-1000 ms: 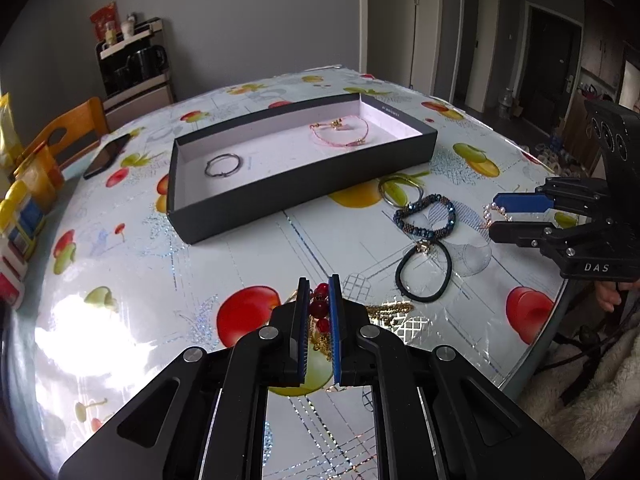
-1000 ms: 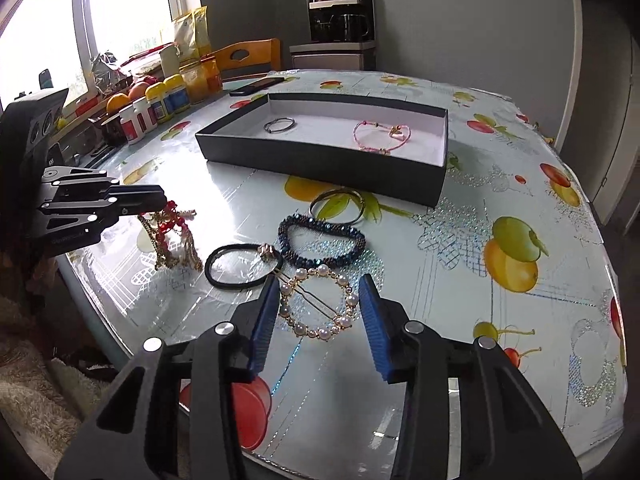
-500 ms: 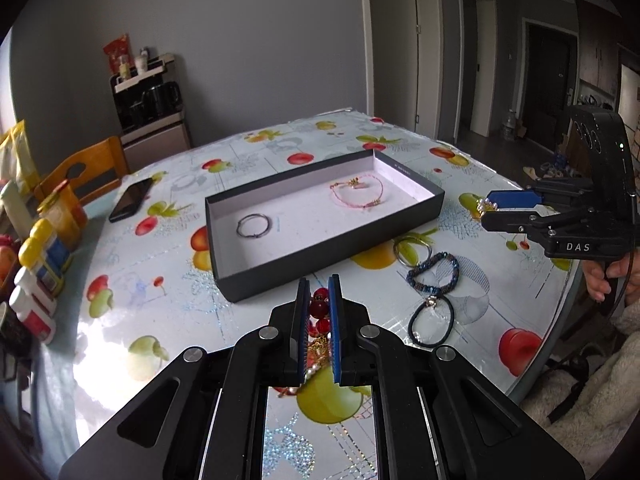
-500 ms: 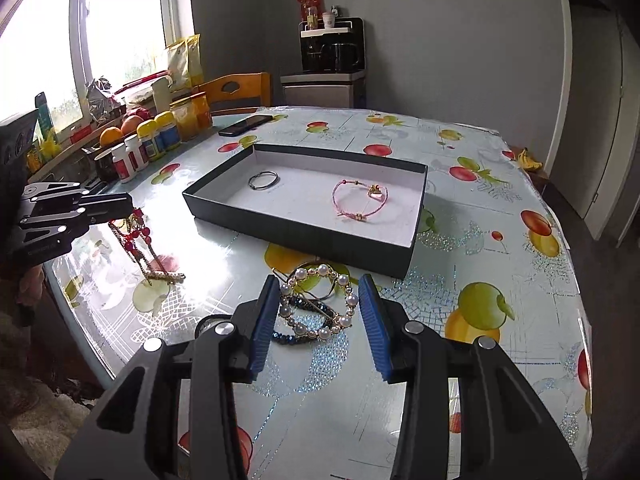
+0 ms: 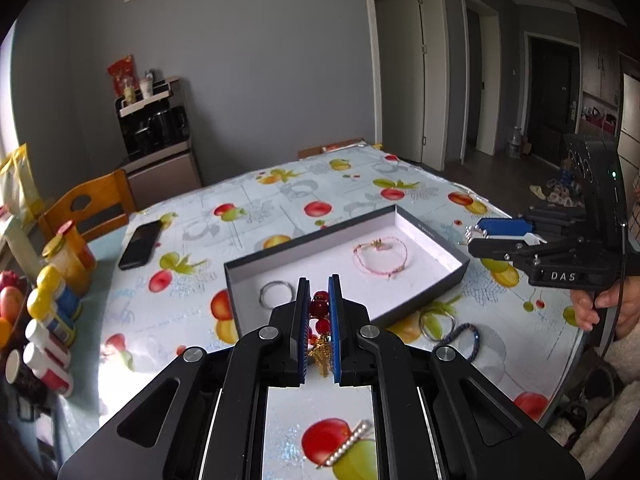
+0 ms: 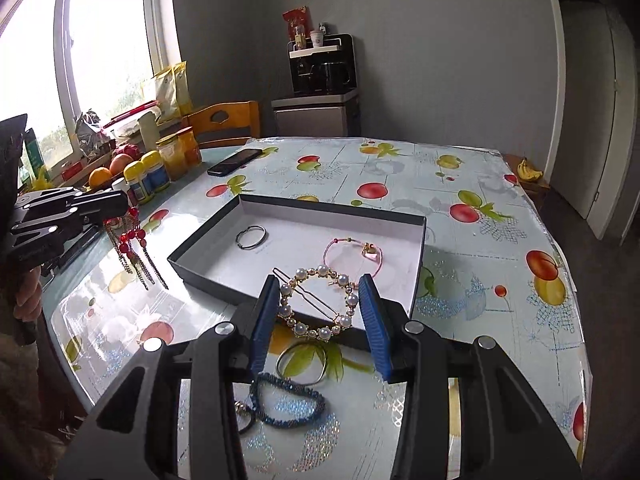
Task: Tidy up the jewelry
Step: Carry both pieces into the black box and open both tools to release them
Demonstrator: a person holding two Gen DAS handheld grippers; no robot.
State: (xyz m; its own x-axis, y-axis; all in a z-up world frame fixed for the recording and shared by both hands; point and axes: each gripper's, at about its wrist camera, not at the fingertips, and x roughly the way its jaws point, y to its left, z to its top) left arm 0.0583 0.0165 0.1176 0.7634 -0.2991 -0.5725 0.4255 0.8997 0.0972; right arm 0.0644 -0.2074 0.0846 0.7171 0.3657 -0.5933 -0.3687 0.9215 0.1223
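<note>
So both claws are loaded up and hanging above the desk (image 6: pixel 460 184) with its fruit-print cover. The left claw (image 5: pixel 319 320) is clamped tight on a red bead necklace (image 5: pixel 319 312), and in the right wrist view you can see that necklace's (image 6: pixel 134 246) chains and tassels dangling free below the pads, off to the left of the box. The right claw (image 6: pixel 320 312) is gripping a pearl ring hair clip (image 6: pixel 316 304) edge to edge, blue pads pressing on opposite sides of the ring, and it sits over the near wall of the box. The box (image 6: pixel 208 262) is a shallow black tray with a white floor; inside it a thin silver ring (image 6: pixel 251 237) lies toward the left end and a pink cord bracelet (image 6: pixel 354 252) with a little gold charm toward the right, well apart from each other. On the desk just in front of the box there's a plain metal bangle (image 6: pixel 300 364) and next to it a dark blue beaded bracelet (image 6: pixel 286 404), with a black hair tie (image 6: pixel 242 416) peeking out touching its left side. A pearl bar clip (image 5: pixel 346 446) lies right under the left claw. Black phone (image 6: pixel 235 161) sits past the box near the jars.
</note>
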